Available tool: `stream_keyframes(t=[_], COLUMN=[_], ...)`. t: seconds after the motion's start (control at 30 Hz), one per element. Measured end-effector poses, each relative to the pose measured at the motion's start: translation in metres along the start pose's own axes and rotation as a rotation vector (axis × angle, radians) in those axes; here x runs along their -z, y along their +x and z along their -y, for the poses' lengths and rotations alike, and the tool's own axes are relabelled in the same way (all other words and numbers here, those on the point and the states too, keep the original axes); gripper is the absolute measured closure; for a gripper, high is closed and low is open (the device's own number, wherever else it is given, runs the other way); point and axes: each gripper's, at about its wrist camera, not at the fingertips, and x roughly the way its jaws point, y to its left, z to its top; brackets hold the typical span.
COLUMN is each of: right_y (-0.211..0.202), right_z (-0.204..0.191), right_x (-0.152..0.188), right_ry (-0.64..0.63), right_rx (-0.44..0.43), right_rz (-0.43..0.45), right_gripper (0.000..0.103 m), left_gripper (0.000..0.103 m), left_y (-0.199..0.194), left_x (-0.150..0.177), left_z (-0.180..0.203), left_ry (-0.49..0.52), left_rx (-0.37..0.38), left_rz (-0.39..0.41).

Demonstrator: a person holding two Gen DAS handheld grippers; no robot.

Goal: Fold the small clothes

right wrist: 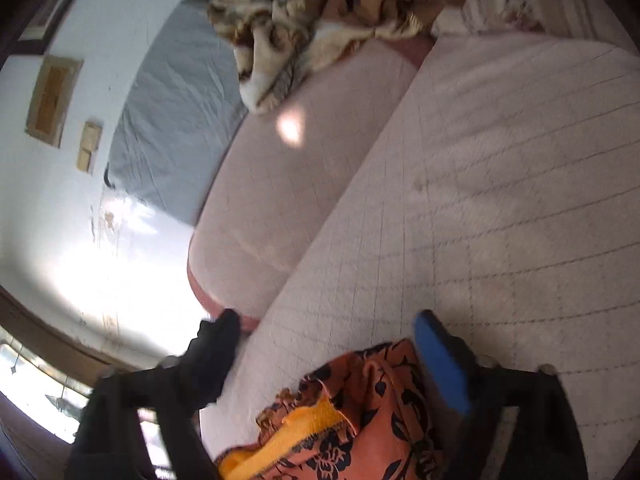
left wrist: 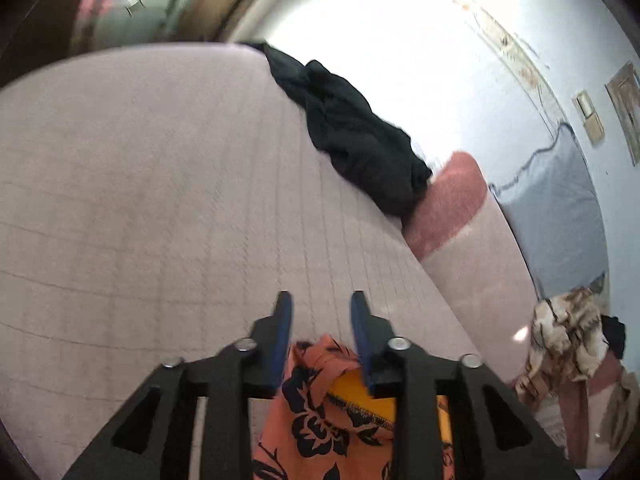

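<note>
Orange floral cloth [left wrist: 320,420] with a yellow inner side is lying bunched on the quilted pink bed [left wrist: 140,200], low between both grippers. The left gripper [left wrist: 322,300] is standing with its jaws partly parted, blue pads apart, the cloth lying back behind the fingertips and not pinched. The right gripper [right wrist: 324,320] is holding its jaws wide, released, the cloth resting just beside its blue pad. A black garment [left wrist: 352,132] is lying well apart at the bed's edge.
</note>
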Motion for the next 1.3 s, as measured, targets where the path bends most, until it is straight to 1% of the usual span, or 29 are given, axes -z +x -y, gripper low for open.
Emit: stream_keyframes(t=[0.03,0.07,0.1,0.13,0.17,0.2,0.23,0.27,0.3,0.33,0.37,0.43,0.47,0.5,0.53,0.57,0.6,0.67,0.73,0.77,0.83,0.87,0.93,0.97,1.1,1.17,1.23,1.27,1.3], right_y=[-0.006,-0.004,0.0,0.004,0.008,0.013,0.019,0.025,0.031,0.038,0.041,0.047,0.055,0.064,0.072,0.08,0.092,0.124,0.159,0.173,0.184,0.181,0.167,0.154,0.09,0.067,0.066,0.068,0.069], right_z=[-0.009,-0.024,-0.041,-0.058,-0.074,-0.087,-0.1,-0.109,-0.116,-0.123,-0.124,-0.124,-0.125,-0.128,-0.127,-0.129,-0.134,-0.147,-0.159,-0.163,-0.166,-0.164,-0.152,-0.145,-0.113,-0.09,-0.064,-0.047,-0.029], right_x=[0.002,0.007,0.017,0.032,0.051,0.073,0.096,0.119,0.143,0.165,0.187,0.224,0.239,0.251,0.261,0.267,0.27,0.268,0.254,0.242,0.212,0.197,0.171,0.161,0.123,0.104,0.09,0.084,0.078], right_ry=[-0.038,-0.114,-0.202,-0.285,-0.367,-0.445,-0.514,-0.571,-0.621,-0.67,-0.711,-0.776,-0.796,-0.81,-0.824,-0.837,-0.843,-0.836,-0.793,-0.754,-0.675,-0.627,-0.532,-0.518,-0.565,-0.544,-0.521,-0.493,-0.451], right_rx=[-0.007,-0.011,-0.001,0.012,0.005,-0.006,-0.007,-0.01,-0.009,0.0,0.013,0.034,0.044,0.056,0.07,0.088,0.105,0.136,0.167,0.178,0.181,0.195,0.179,0.168,0.195,0.228,0.319,0.375,0.379], right_rz=[0.001,-0.058,-0.127,-0.181,-0.234,-0.294,-0.361,-0.423,-0.486,-0.54,-0.574,-0.629,-0.657,-0.679,-0.694,-0.7,-0.694,-0.685,-0.656,-0.629,-0.511,-0.454,-0.416,-0.401,-0.304,-0.292,-0.326,-0.356,-0.377], right_gripper=[0.009,0.01,0.011,0.015,0.019,0.027,0.035,0.04,0.052,0.058,0.059,0.059,0.06,0.06,0.06,0.06,0.06,0.06,0.059,0.059,0.059,0.059,0.059,0.059,0.059,0.059,0.06,0.062,0.078], left_gripper=[0.04,0.03,0.028,0.028,0.028,0.028,0.028,0.028,0.028,0.028,0.028,0.028,0.028,0.028,0.028,0.028,0.028,0.028,0.028,0.028,0.028,0.028,0.028,0.028,0.028,0.028,0.028,0.028,0.028], left_y=[-0.018,-0.034,-0.047,-0.056,-0.061,-0.064,-0.066,-0.066,-0.064,-0.061,-0.055,-0.038,-0.03,-0.025,-0.019,-0.013,-0.008,0.0,0.006,0.009,0.013,0.014,0.019,0.02,0.022,0.02,0.021,0.026,0.03], left_x=[0.0,0.003,0.009,0.014,0.022,0.031,0.043,0.056,0.069,0.081,0.091,0.103,0.106,0.107,0.107,0.106,0.105,0.101,0.097,0.096,0.093,0.092,0.089,0.088,0.089,0.093,0.096,0.096,0.095], left_z=[0.003,0.005,0.009,0.011,0.015,0.018,0.02,0.021,0.021,0.019,0.018,0.017,0.015,0.012,0.01,0.008,0.008,0.007,0.01,0.011,0.012,0.011,0.012,0.012,0.017,0.02,0.017,0.016,0.013], left_ry=[0.017,0.029,0.035,0.049,0.074,0.102,0.129,0.149,0.167,0.182,0.195,0.217,0.223,0.226,0.229,0.233,0.234,0.227,0.239,0.249,0.246,0.236,0.221,0.218,0.223,0.236,0.253,0.258,0.25], left_rx=[-0.023,-0.056,-0.101,-0.129,-0.139,-0.151,-0.182,-0.225,-0.252,-0.26,-0.271,-0.304,-0.297,-0.299,-0.327,-0.356,-0.366,-0.358,-0.362,-0.369,-0.379,-0.374,-0.367,-0.365,-0.355,-0.362,-0.387,-0.402,-0.406], left_rz=[0.07,0.124,0.151,0.141,0.108,0.073,0.042,0.015,-0.013,-0.038,-0.072,-0.166,-0.205,-0.222,-0.231,-0.244,-0.261,-0.287,-0.285,-0.281,-0.277,-0.279,-0.284,-0.285,-0.289,-0.286,-0.291,-0.3,-0.308])
